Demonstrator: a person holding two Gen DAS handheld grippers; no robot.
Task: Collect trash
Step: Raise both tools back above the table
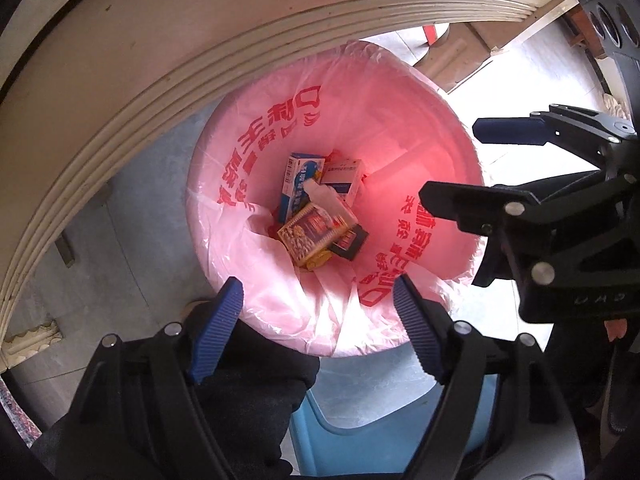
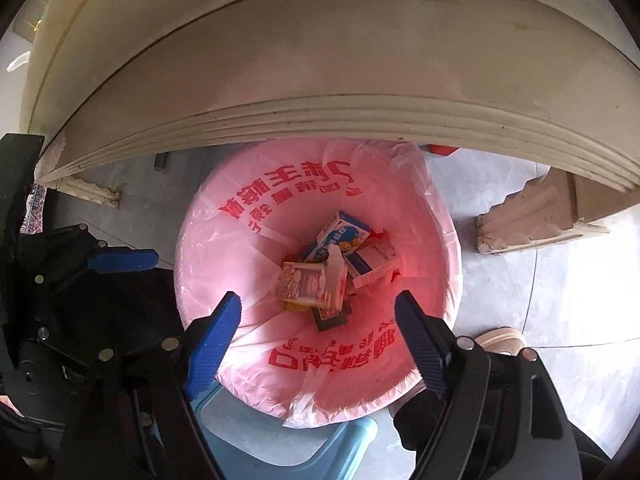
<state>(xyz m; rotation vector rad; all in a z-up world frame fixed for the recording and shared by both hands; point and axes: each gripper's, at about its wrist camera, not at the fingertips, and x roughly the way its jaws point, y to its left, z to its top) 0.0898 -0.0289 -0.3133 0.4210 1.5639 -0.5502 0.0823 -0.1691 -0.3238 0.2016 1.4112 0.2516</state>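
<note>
A bin lined with a pink bag (image 1: 400, 128) printed in red stands on the floor below a cream table edge; it also shows in the right wrist view (image 2: 248, 248). At its bottom lie several small boxes: a blue and white box (image 1: 298, 184), a white box (image 1: 344, 178), an orange snack box (image 1: 310, 234) and a dark packet (image 1: 352, 242). The same pile (image 2: 320, 276) shows in the right wrist view. My left gripper (image 1: 318, 304) is open and empty above the bin's near rim. My right gripper (image 2: 318, 316) is open and empty over the bin; it also shows in the left wrist view (image 1: 448, 160).
A cream round table edge (image 1: 140, 80) overhangs the bin's far side. A light blue plastic stool (image 2: 280, 448) sits under the near rim. A carved table foot (image 2: 532, 216) stands right of the bin on the grey floor.
</note>
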